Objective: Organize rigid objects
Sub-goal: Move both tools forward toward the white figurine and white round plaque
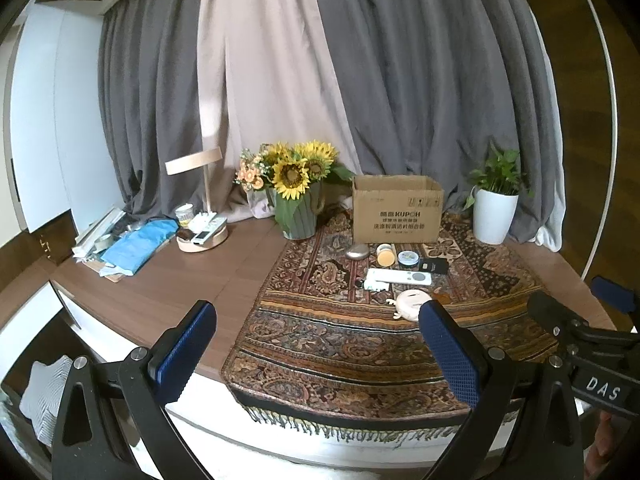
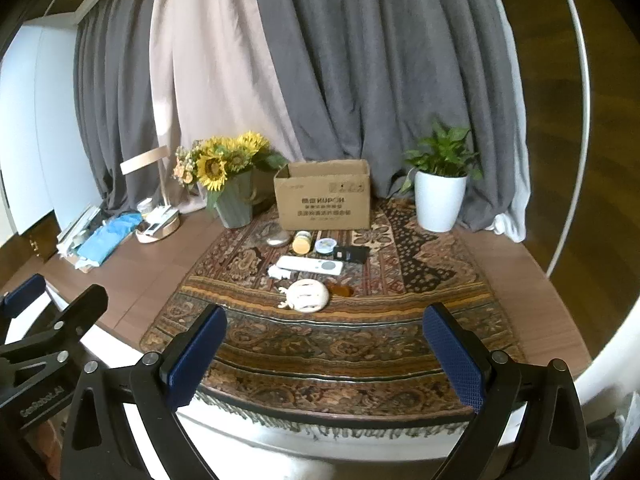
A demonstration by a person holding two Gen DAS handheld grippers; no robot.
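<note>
An open cardboard box (image 2: 323, 200) (image 1: 398, 209) stands at the back of a patterned cloth (image 2: 328, 344). In front of it lie a silver oval case (image 2: 277, 239), a yellow jar (image 2: 302, 242), a small blue-lidded tin (image 2: 325, 245), a black card-like item (image 2: 352, 254), a white remote (image 2: 310, 266) and a round white vented gadget (image 2: 307, 296). My left gripper (image 1: 320, 354) and right gripper (image 2: 326, 360) are both open and empty, held near the table's front edge, well short of the objects.
A sunflower vase (image 2: 234, 196) stands left of the box and a white potted plant (image 2: 439, 200) right of it. A lamp with a tray base (image 2: 157, 229), a blue cloth (image 2: 106, 236) and papers sit at the left. Curtains hang behind.
</note>
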